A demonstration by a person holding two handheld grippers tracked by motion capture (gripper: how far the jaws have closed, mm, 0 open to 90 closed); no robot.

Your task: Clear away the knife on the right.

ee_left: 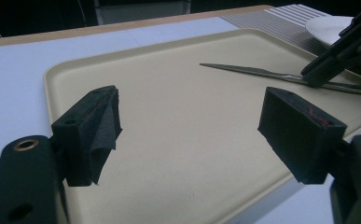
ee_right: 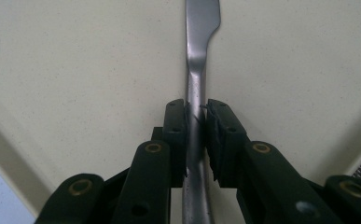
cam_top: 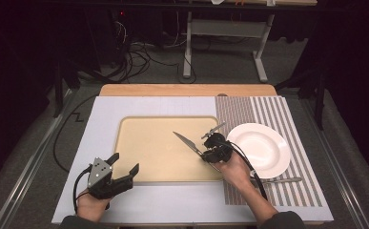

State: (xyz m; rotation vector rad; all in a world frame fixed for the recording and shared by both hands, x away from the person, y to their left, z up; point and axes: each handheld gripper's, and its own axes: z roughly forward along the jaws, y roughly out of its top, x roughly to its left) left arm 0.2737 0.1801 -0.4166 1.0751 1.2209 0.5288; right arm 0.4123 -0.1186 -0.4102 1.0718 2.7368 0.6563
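Note:
A steel table knife (cam_top: pixel 187 142) lies slanted over the right part of the beige tray (cam_top: pixel 148 152), blade pointing to the far left. My right gripper (cam_top: pixel 206 153) is shut on its handle; in the right gripper view the jaws pinch the handle (ee_right: pixel 196 126) from both sides while the blade (ee_right: pixel 201 28) runs ahead over the tray (ee_right: pixel 75 70). My left gripper (cam_top: pixel 125 163) stands open at the tray's near left corner with nothing between its fingers (ee_left: pixel 94 130). The left gripper view also has the knife (ee_left: pixel 262 73) and the right gripper (ee_left: pixel 341 53) at the far right.
A white plate (cam_top: pixel 261 149) sits on a striped placemat (cam_top: pixel 287 124) right of the tray. A thin metal utensil (cam_top: pixel 213 129) lies by the tray's right rim, and another utensil (cam_top: pixel 280 180) lies near the plate's front. A white sheet (cam_top: pixel 101 119) covers the table.

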